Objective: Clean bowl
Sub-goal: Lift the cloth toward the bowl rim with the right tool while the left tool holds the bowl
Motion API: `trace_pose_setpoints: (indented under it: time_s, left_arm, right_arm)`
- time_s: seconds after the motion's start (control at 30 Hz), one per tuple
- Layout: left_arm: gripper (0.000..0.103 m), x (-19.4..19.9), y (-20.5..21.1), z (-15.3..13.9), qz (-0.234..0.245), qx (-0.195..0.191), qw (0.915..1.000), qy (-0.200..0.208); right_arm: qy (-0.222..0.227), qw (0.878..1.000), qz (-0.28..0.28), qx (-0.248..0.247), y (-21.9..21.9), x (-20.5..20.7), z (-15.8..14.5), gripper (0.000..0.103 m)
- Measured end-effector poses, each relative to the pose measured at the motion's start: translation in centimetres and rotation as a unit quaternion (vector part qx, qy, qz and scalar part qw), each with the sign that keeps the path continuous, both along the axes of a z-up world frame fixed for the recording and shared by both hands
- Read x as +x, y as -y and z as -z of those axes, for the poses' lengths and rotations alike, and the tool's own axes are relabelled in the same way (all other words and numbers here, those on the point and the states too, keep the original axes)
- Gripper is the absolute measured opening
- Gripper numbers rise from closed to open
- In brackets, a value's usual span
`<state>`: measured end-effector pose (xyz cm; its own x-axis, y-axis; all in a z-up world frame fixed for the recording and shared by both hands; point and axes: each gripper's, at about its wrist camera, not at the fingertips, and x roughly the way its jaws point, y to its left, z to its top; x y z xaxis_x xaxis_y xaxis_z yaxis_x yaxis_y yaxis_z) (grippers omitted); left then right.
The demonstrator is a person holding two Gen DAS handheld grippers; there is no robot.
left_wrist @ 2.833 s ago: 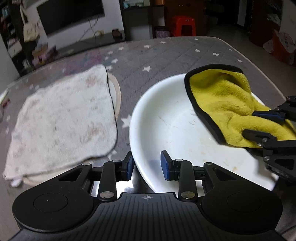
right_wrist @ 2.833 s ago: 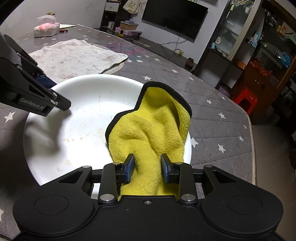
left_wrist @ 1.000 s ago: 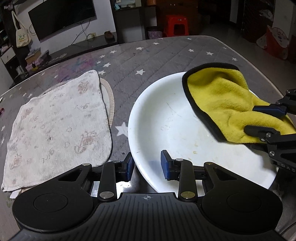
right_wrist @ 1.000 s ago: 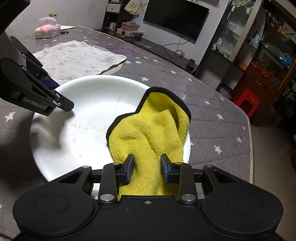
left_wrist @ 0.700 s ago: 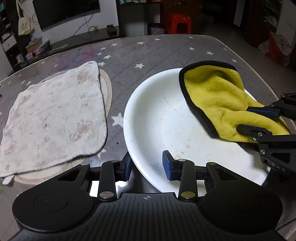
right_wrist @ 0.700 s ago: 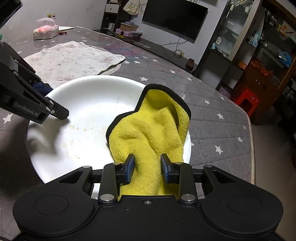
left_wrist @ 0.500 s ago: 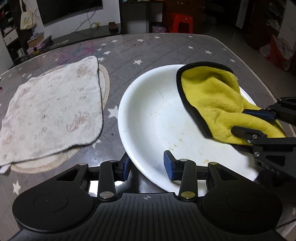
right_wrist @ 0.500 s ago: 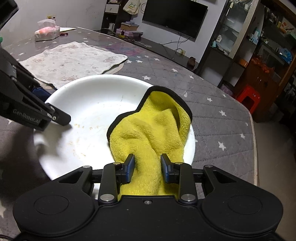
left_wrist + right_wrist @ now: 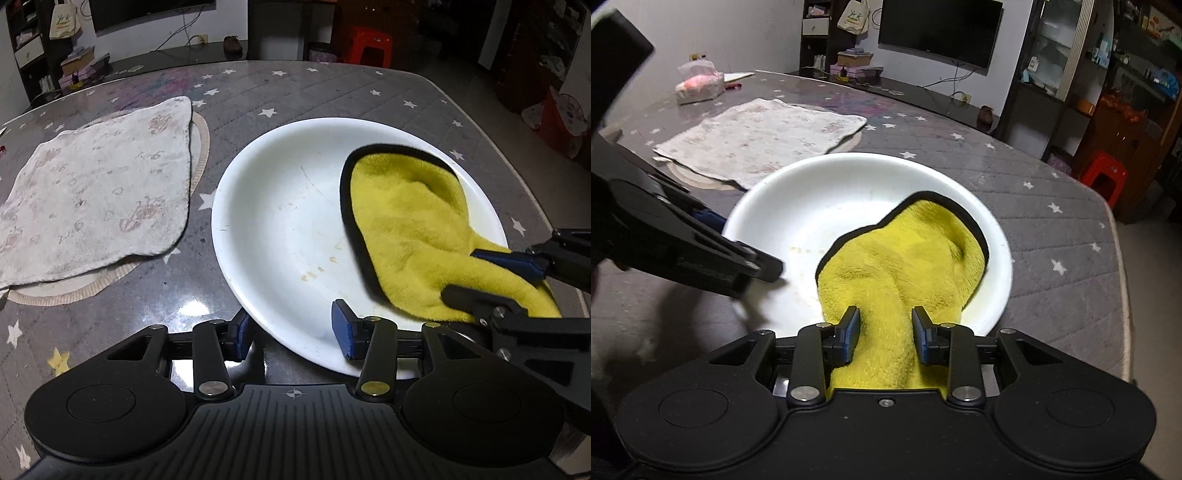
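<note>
Resting near the right edge of the table point(image 9: 332, 92): a white bowl point(image 9: 280, 229), shallow and wide, upright on the grey star-printed covering. Showing faint brownish marks on the bowl floor near its near side. Lying inside the bowl, over its right half: a yellow cloth point(image 9: 410, 221) with black edging, draping out across the near right rim. Gripping that cloth: the right gripper point(image 9: 885, 334), its blue-padded jaws pressing in on the bunched end of the cloth just outside the rim. Straddling the near rim of the bowl: the left gripper point(image 9: 291, 332), jaws standing apart, one pad outside the bowl wall, the other above the inside; actual contact with the rim not possible to confirm. Lying toward the left edge of the table, well apart from the bowl: a pale printed towel point(image 9: 96, 192), spread flat and partly covering a round woven mat point(image 9: 199, 147). Sitting near the far left corner in the right wrist view: a pack of tissues point(image 9: 699, 85). Standing beyond the table on the room floor: a red stool point(image 9: 365, 42).
</note>
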<state>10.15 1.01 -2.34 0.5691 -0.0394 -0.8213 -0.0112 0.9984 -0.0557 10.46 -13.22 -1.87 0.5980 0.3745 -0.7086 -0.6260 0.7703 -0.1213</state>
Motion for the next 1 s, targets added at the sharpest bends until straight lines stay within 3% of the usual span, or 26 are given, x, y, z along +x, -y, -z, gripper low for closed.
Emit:
trace_pose_setpoints:
  time_s: [0.2, 0.63, 1.0]
  left_arm:
    - [0.032, 0.3, -1.8, -0.2, 0.013, -0.024, 0.9996, -0.005]
    - [0.031, 2.0, -2.5, -0.4, 0.039, 0.010, 0.9992, 0.002]
    - [0.031, 2.9, -2.7, -0.3, 0.049, 0.030, 0.9983, 0.009]
  right_arm:
    - [-0.006, 1.000, -0.004, 0.004, 0.3, -0.9, -0.7, 0.033]
    - [0.034, 0.999, 0.008, -0.035, 0.4, 1.1, 0.1, 0.033]
    - [0.059, 0.997, 0.039, -0.032, 0.7, 3.5, 0.3, 0.033]
